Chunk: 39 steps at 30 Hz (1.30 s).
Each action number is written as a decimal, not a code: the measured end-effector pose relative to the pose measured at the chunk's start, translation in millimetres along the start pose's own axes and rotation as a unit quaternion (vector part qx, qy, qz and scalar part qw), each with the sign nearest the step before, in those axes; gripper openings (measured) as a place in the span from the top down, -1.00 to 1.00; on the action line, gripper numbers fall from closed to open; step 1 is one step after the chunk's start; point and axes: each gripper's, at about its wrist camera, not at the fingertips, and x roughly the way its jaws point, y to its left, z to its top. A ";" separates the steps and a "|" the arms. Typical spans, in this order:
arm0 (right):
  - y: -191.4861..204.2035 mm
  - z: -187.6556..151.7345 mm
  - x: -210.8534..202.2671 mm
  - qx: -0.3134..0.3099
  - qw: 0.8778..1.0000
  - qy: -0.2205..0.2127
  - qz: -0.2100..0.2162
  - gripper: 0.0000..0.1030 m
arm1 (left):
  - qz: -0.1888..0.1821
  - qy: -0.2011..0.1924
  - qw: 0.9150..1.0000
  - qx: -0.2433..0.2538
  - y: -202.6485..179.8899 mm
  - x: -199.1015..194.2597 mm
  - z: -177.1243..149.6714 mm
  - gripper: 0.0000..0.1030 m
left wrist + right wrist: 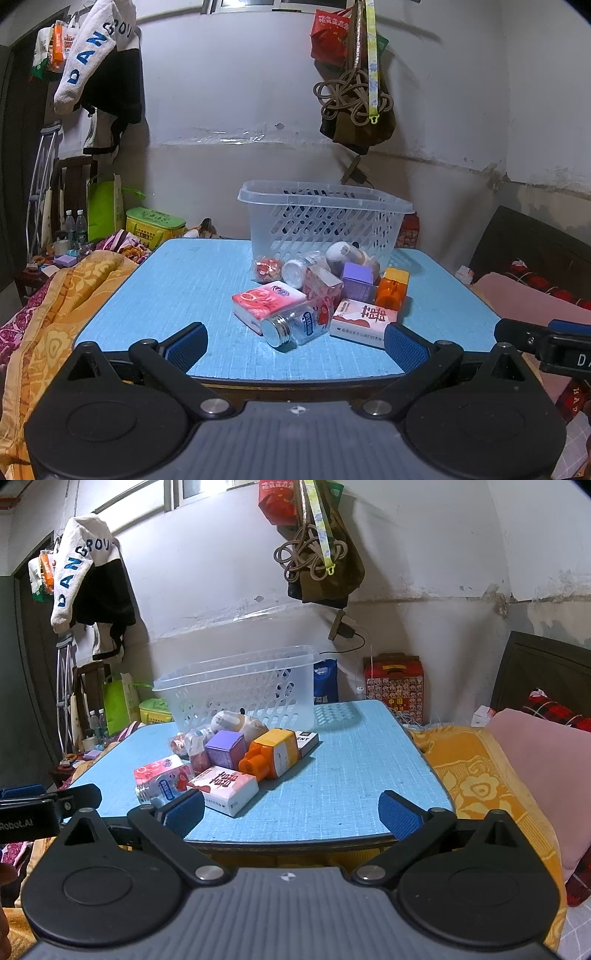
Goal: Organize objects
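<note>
Nearest the lens, the left gripper [295,345] holds its blue-padded jaws spread wide and empty at the near edge of the light-blue tabletop [177,288]. Just beyond them lies a clear plastic bottle with a silver screw cap [295,323], on its side. Beside it rest a pink tissue pack [264,301] and a white-and-red carton [364,321]. Beyond the pile stands a translucent perforated plastic basket [321,218], upright. Likewise, the right gripper [291,814] is wide apart and empty; an orange-and-yellow plastic container [271,757] lies ahead, toward its left jaw.
</note>
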 end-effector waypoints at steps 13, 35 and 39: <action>2.0 1.9 3.9 0.004 1.000 0.006 -0.002 -1.00 | -0.004 0.015 1.000 -0.002 2.7 4.9 5.6 -0.99; 35.6 13.1 106.5 -0.145 0.981 0.117 0.054 -1.00 | -0.092 0.176 0.979 0.036 45.8 122.5 31.0 -0.66; 27.5 8.5 111.1 -0.112 0.984 0.100 0.091 -1.00 | -0.118 0.177 0.975 0.055 41.0 126.5 30.0 -0.40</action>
